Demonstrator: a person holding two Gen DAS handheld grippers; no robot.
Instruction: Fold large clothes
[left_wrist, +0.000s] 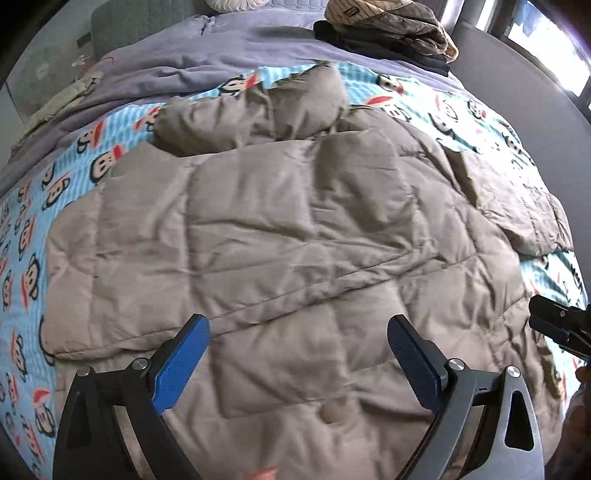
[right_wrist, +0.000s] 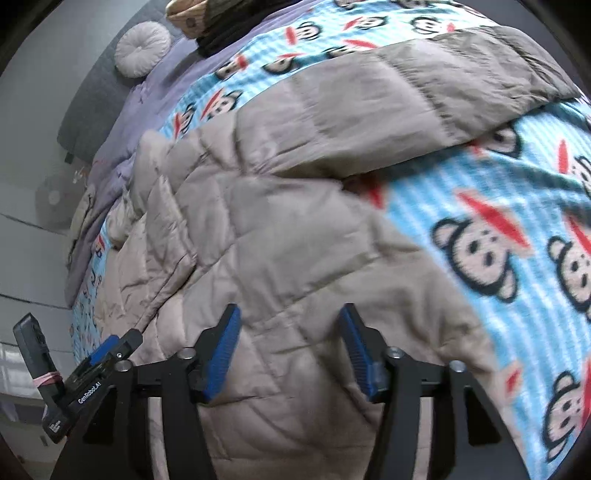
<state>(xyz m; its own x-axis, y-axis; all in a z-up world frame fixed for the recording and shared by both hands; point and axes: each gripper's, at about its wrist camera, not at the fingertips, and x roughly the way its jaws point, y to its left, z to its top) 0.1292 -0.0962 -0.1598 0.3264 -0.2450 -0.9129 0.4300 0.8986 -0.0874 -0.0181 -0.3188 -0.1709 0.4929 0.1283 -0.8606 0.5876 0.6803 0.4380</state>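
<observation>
A beige quilted jacket (left_wrist: 280, 221) is spread on a monkey-print blanket (left_wrist: 74, 173) on the bed – one sleeve (right_wrist: 424, 85) stretched sideways. Left gripper (left_wrist: 299, 354) and right gripper (right_wrist: 290, 350) are held above it – fingers parted, nothing gripped

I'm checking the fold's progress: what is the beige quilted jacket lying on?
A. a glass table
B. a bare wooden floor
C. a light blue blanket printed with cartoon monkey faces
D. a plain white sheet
C: the beige quilted jacket is spread over the light blue monkey-print blanket, which shows around its edges in both wrist views.
</observation>
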